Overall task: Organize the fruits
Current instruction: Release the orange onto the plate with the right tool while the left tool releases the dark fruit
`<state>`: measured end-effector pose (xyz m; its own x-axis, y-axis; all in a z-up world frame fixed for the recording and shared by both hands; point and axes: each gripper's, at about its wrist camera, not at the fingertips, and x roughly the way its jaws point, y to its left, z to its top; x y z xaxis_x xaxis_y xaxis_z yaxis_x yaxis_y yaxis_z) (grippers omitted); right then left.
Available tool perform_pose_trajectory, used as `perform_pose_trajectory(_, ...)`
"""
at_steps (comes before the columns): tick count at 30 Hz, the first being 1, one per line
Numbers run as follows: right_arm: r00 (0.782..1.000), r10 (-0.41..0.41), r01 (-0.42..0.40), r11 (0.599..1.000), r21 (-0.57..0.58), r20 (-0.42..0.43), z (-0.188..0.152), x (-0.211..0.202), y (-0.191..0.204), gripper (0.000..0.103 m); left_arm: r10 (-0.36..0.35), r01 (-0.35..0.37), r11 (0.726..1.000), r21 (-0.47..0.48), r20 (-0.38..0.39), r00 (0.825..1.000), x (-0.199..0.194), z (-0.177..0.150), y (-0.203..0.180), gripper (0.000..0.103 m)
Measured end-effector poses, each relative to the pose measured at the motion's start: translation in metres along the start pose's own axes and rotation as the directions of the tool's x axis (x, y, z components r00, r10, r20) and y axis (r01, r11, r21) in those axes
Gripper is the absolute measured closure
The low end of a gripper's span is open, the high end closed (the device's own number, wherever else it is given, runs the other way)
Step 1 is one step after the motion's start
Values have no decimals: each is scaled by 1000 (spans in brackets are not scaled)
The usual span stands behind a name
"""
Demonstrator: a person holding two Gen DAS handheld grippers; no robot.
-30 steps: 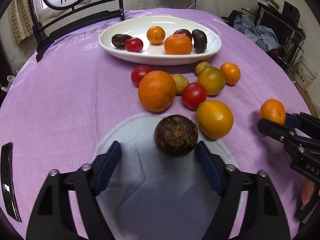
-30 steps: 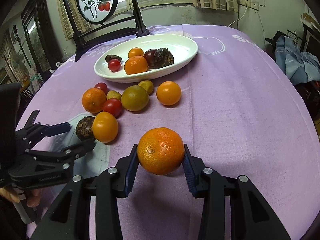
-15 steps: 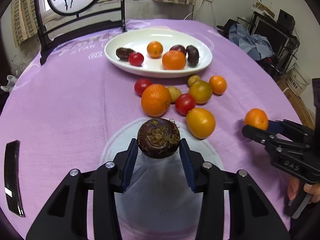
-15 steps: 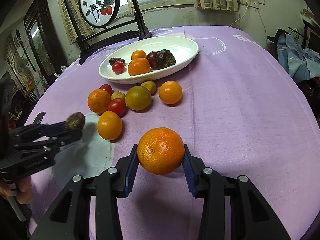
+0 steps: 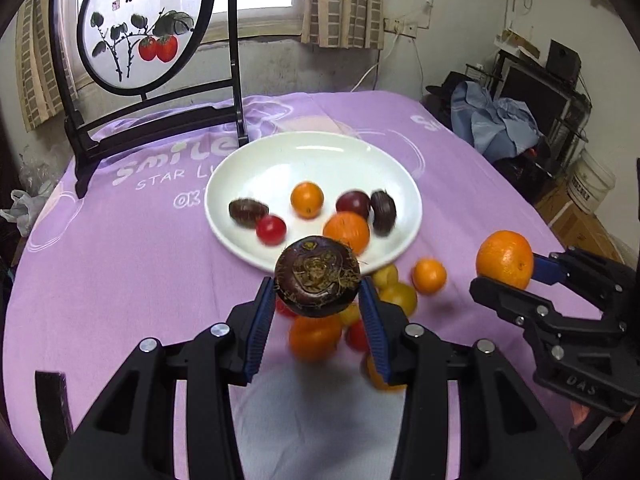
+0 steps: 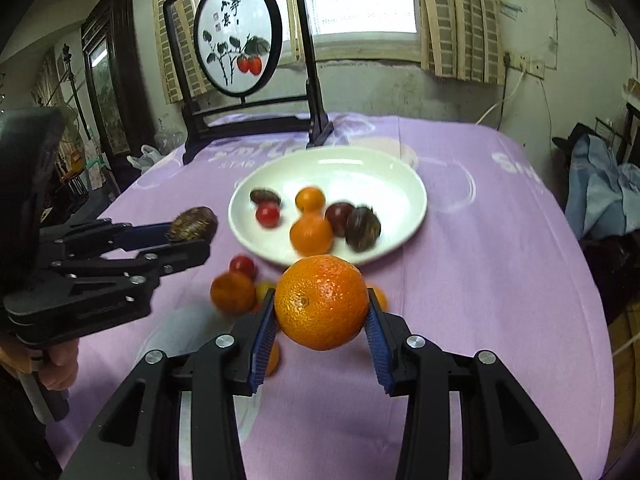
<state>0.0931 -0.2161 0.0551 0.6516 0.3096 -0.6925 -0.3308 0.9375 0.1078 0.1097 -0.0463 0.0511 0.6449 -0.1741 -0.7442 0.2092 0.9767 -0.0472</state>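
My left gripper (image 5: pixel 318 306) is shut on a dark brown water chestnut (image 5: pixel 318 282) and holds it in the air short of the white plate (image 5: pixel 320 152). My right gripper (image 6: pixel 322 320) is shut on a large orange (image 6: pixel 322 302), also raised, to the right of the left one. Each gripper shows in the other's view: the right gripper with the orange (image 5: pixel 505 259) and the left gripper with the chestnut (image 6: pixel 192 225). The plate (image 6: pixel 384 172) holds several fruits: oranges, a red tomato and dark fruits. Loose oranges, tomatoes and yellow fruits (image 5: pixel 429 276) lie on the purple cloth below the grippers.
A black wooden stand with a round painted screen (image 5: pixel 140 28) stands at the table's far edge behind the plate. A white patch on the cloth (image 5: pixel 320 420) lies under my left gripper. Clutter and a bucket (image 5: pixel 592 180) sit off the table's right side.
My left gripper closed on the water chestnut and lifted it off the cloth. Both grippers have risen and moved toward the plate with their fruits.
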Motion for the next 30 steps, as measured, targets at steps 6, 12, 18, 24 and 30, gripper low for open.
perform_pose_trajectory(6,999,-45,45,999,5,-24,37,47,-12,60,22,-25,999,-47,-61,998,57,34,12,61)
perform_pose_trajectory(12,993,-79,85,994,63,-84,62,99,-34,60,50,-63,993,-103,-123,991,105,42,29,60)
perform_pose_trajectory(18,993,-72,85,987,136,-97,66,118,-47,60,124,-130,985,-117,-54,991,101,48,34,19)
perform_pose_trajectory(24,988,-88,107,982,158,-126,71,134,-52,59,115,-130,974,-186,-89,989,78,29,38,11)
perform_pose_trajectory(30,986,-102,125,976,177,-134,68,136,-52,43,99,-120,965,-234,-100,990,56,2,40,9)
